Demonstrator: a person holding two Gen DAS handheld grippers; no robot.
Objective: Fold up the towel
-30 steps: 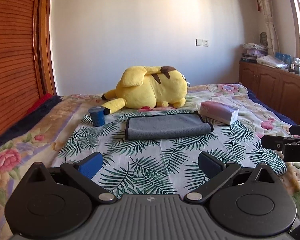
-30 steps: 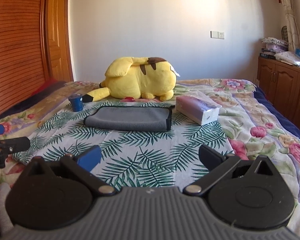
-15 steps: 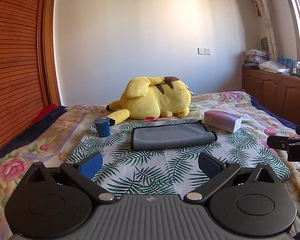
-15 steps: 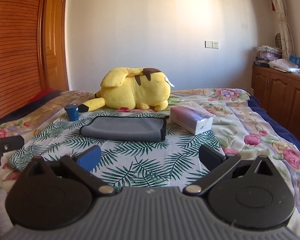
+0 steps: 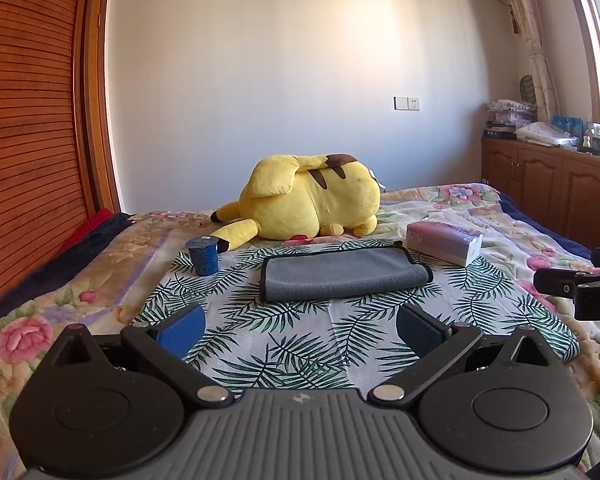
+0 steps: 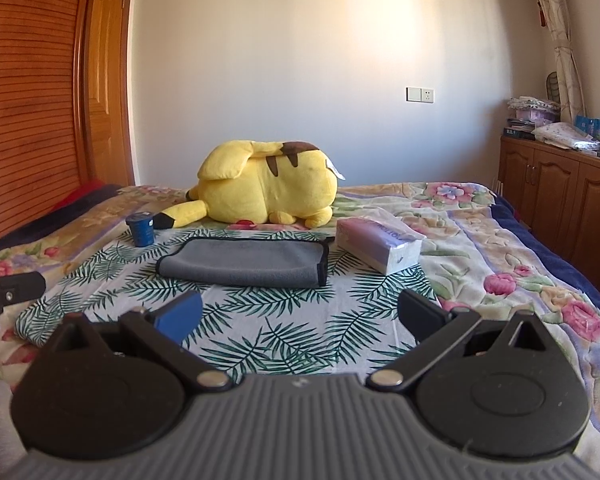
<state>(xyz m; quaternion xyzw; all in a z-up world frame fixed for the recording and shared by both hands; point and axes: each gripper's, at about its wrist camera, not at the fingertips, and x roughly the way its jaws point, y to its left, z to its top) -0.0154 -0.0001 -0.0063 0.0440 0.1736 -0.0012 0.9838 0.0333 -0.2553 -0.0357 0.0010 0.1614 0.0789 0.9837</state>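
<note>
A grey towel with black trim lies folded flat on the palm-leaf cloth on the bed. It also shows in the right wrist view. My left gripper is open and empty, held back from the towel's near edge. My right gripper is open and empty, also short of the towel. Each gripper's tip shows at the edge of the other's view.
A yellow plush toy lies behind the towel. A blue cup stands to its left and a tissue pack to its right. A wooden wardrobe is on the left, cabinets on the right.
Both grippers have drawn back and tilted up from the bed, so the towel sits farther away and lower in both views. Both stay open and the towel has not moved.
</note>
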